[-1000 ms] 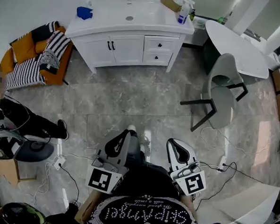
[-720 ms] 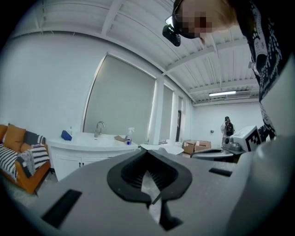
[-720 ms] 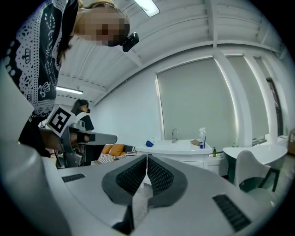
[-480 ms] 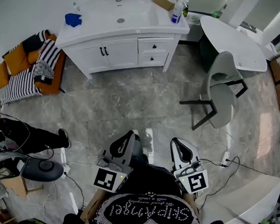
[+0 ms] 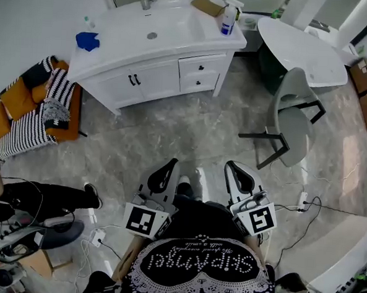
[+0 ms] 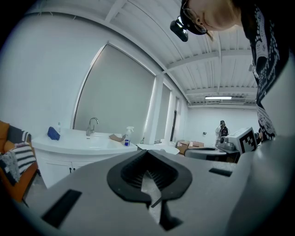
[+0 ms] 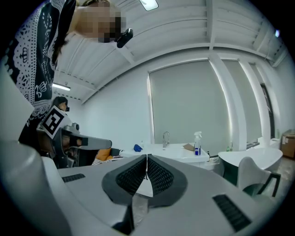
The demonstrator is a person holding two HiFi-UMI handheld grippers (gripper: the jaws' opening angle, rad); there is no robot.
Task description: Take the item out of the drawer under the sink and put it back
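The white sink cabinet (image 5: 153,59) stands at the far side of the floor, its two small drawers (image 5: 200,75) at the right end, both closed. The item inside is hidden. My left gripper (image 5: 172,164) and right gripper (image 5: 230,166) are held side by side in front of my body, pointing roughly level toward the cabinet and still far from it. Both are shut with nothing between the pads. The left gripper view shows the left gripper (image 6: 147,154) with the cabinet (image 6: 69,150) beyond it. The right gripper (image 7: 147,159) faces the cabinet (image 7: 177,150) from afar.
A spray bottle (image 5: 227,18), a blue cloth (image 5: 87,41) and a brown packet (image 5: 209,5) lie on the countertop. A grey chair (image 5: 291,115) and white round table (image 5: 301,48) stand right. An orange striped sofa (image 5: 37,103) and a seated person (image 5: 38,196) are left. Cables (image 5: 304,206) trail on the floor.
I have walked forward over the marble floor with both grippers, and the cabinet now sits turned and a little nearer in the head view. Both grippers stayed shut.
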